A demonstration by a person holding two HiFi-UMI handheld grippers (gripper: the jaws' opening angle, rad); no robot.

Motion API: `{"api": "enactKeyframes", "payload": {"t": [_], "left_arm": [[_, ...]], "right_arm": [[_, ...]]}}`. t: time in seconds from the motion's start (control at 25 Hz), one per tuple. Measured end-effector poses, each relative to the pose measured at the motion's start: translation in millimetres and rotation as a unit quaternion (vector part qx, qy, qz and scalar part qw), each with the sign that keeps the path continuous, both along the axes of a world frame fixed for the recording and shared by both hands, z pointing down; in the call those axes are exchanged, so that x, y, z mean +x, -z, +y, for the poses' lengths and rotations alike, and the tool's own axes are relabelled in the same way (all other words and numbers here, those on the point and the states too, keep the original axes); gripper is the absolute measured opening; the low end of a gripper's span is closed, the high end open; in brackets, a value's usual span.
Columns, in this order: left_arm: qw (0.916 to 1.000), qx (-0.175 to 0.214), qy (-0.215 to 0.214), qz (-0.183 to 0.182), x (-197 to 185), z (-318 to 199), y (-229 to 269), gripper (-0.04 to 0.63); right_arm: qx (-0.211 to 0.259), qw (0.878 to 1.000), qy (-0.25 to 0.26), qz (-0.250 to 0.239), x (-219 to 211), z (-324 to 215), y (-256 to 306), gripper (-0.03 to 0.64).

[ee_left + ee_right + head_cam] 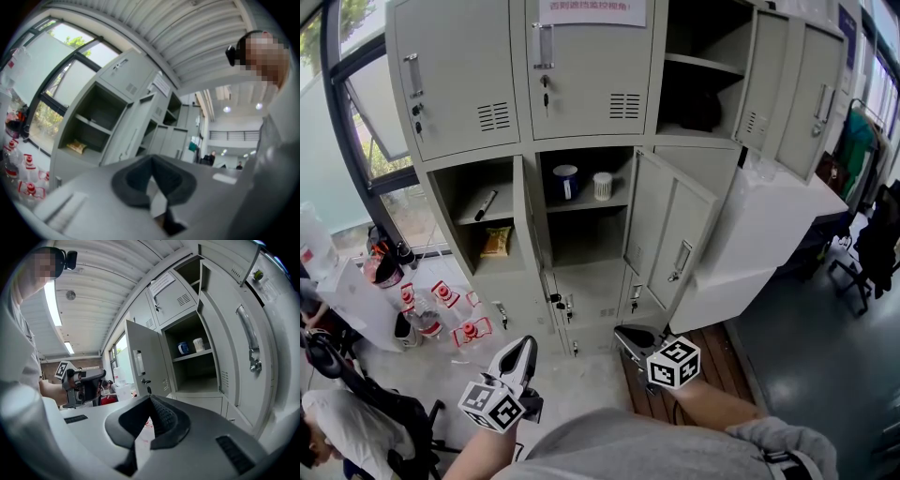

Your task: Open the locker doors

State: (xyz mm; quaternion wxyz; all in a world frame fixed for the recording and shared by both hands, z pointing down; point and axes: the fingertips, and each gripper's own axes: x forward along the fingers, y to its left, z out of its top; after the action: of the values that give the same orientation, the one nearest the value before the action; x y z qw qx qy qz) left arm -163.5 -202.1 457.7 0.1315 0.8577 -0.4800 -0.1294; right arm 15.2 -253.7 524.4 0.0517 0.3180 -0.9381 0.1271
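At the pale grey metal locker bank (581,84), left gripper (520,351) and right gripper (630,337) are hovering clenched and empty, probably needing a shut bottom door (589,302) handle next.

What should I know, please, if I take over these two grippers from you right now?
Left gripper and right gripper: jaws shut, empty, both low, touching nothing.
Open: top right locker, middle-row left locker, middle-row centre locker.
Closed: top left door, top centre door, bottom row doors.
Left to do: open those closed doors.
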Motion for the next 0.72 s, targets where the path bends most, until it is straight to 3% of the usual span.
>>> {"api": "enactKeyframes", "payload": {"t": [0.72], "left_arm": [[1.0000, 0.002, -0.002, 0.000, 4.6, 1.1, -1.7, 0.005]], "right_arm": [[-0.001, 1.000, 0.015, 0.006, -0.9, 3.2, -2.6, 0.006]]}}
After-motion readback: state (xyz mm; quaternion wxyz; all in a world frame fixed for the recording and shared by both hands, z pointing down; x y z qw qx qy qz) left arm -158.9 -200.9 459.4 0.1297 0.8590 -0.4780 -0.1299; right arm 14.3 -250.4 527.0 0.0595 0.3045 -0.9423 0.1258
